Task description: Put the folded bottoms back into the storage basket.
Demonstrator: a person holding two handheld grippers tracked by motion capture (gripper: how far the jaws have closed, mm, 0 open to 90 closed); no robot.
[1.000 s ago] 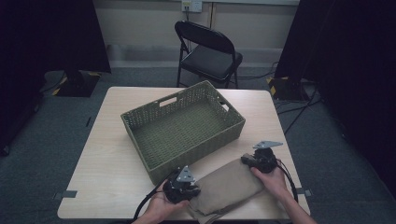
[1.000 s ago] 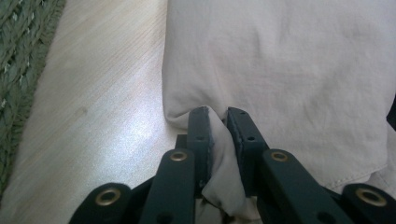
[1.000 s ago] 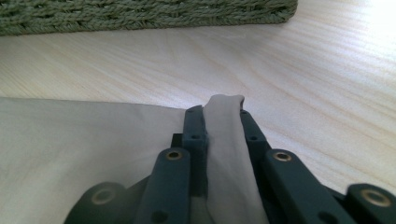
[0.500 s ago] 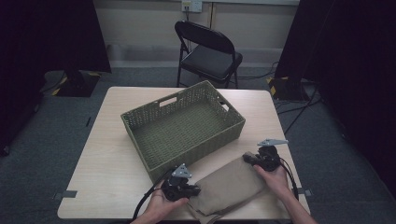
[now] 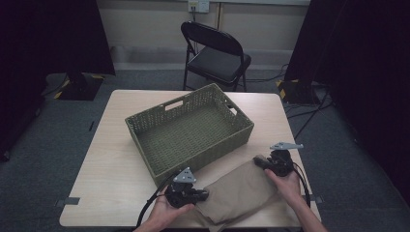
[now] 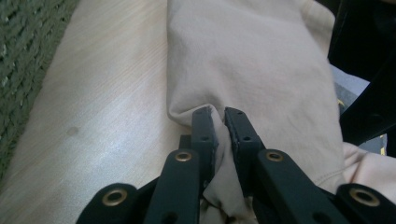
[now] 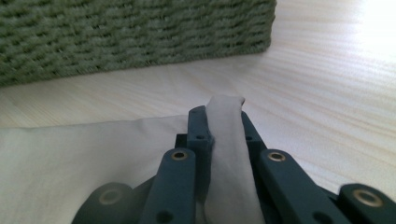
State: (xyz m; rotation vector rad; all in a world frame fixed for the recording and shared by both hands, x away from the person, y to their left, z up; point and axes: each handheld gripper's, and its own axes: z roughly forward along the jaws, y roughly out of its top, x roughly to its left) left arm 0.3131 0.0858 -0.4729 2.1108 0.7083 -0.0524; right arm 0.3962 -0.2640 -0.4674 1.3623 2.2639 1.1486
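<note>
From above, a tan folded cloth [image 5: 239,191] lies on the counter [image 5: 109,164] in front of the green woven basket [image 5: 191,130], no writing legible anywhere. The left hand-held gripper [image 6: 219,122] pinches a cloth fold tight; its lower jaws are cut off. The right hand-held gripper [image 7: 223,119] clamps the cloth's edge.

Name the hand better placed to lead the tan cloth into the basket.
Right, probably. The right gripper pinches the tan cloth at the end nearest the basket; the left gripper pinches the nearer end, farther from the opening.
</note>
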